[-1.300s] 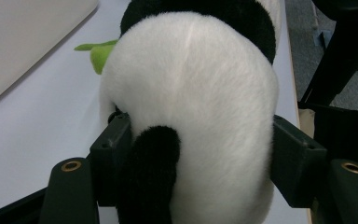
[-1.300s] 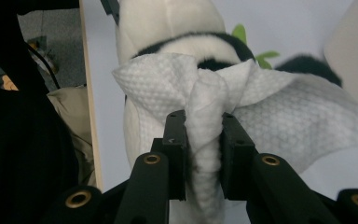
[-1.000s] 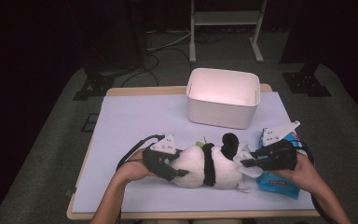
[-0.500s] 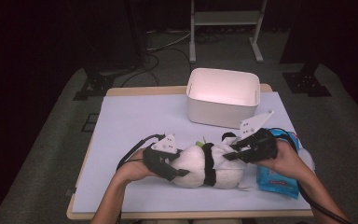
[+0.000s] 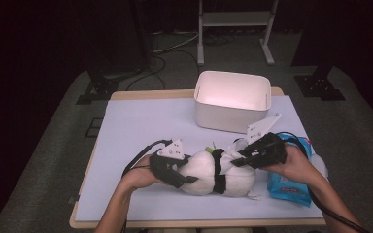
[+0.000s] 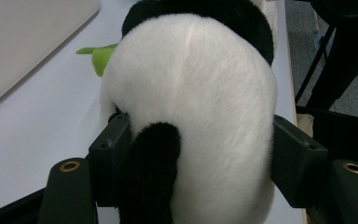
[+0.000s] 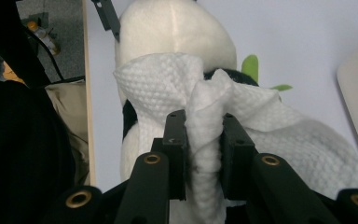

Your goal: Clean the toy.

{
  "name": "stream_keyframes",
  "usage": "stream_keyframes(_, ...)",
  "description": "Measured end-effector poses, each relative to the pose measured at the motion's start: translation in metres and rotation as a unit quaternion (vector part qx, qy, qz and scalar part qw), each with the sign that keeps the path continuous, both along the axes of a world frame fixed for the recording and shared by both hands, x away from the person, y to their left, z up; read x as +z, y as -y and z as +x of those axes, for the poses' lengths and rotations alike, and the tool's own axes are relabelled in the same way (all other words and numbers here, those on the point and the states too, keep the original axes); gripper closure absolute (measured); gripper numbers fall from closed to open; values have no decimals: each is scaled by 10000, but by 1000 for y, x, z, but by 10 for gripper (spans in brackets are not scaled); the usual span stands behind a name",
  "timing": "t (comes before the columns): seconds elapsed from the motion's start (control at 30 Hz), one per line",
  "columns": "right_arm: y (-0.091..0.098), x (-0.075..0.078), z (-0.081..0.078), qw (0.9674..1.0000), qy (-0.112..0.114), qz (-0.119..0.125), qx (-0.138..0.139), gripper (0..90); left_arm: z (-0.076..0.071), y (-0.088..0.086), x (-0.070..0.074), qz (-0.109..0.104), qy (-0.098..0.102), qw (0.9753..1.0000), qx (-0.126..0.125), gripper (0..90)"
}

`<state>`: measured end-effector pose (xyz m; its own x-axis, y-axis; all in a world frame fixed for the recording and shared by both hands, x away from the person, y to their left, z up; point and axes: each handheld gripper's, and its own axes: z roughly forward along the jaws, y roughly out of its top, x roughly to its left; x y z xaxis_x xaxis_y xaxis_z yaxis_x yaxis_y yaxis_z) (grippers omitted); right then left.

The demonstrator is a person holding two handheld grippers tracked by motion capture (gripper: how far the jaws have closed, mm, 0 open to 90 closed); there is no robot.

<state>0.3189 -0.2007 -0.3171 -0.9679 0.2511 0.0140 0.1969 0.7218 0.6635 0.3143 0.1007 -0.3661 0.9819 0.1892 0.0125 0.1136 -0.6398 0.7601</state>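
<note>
In the high view, low and left of centre, the left gripper (image 5: 187, 178) lies level on the pale table cover (image 5: 141, 126), its jaws clamped on the rounded white end of a plush panda (image 5: 218, 174) that lies on its side in the lower middle of the frame. The left gripper view shows this up close: the panda (image 6: 191, 107) bulges between the two black jaws, both pads pressed into the fur, with a black limb against the left jaw and a green leaf (image 6: 100, 53) poking out in the upper left. Right of the panda in the high view, the right gripper (image 5: 238, 158) comes in from the lower right, tilted over the toy's dark band. In the right gripper view its jaws are pinched together on a bunched white wipe (image 7: 205, 121) that drapes over the panda (image 7: 177, 28). A blue wipes pack (image 5: 289, 187) lies at the lower right under the right hand, and a white bin (image 5: 230, 114) stands upper centre.
</note>
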Motion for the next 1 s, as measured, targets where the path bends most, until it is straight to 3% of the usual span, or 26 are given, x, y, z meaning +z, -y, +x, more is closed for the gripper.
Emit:
stream_keyframes(0.13, 3, 0, -2, 10000, 19, 5, -23, 742, -1, 2, 1, 58, 33, 10000, 7, 311)
stream_keyframes(0.63, -38, 4, 8, 9993, 139, -270, 217, 741, -1, 1, 1, 0, 19, 10000, 33, 312)
stream_keyframes(0.77, -29, 4, 7, 9993, 159, -298, 152, 745, 0, 2, 1, -55, 0, 10000, 78, 265)
stream_keyframes(1.0, -11, -2, 2, 9999, 41, -120, 66, 751, 0, 2, 4, -364, -122, 9992, 58, 192)
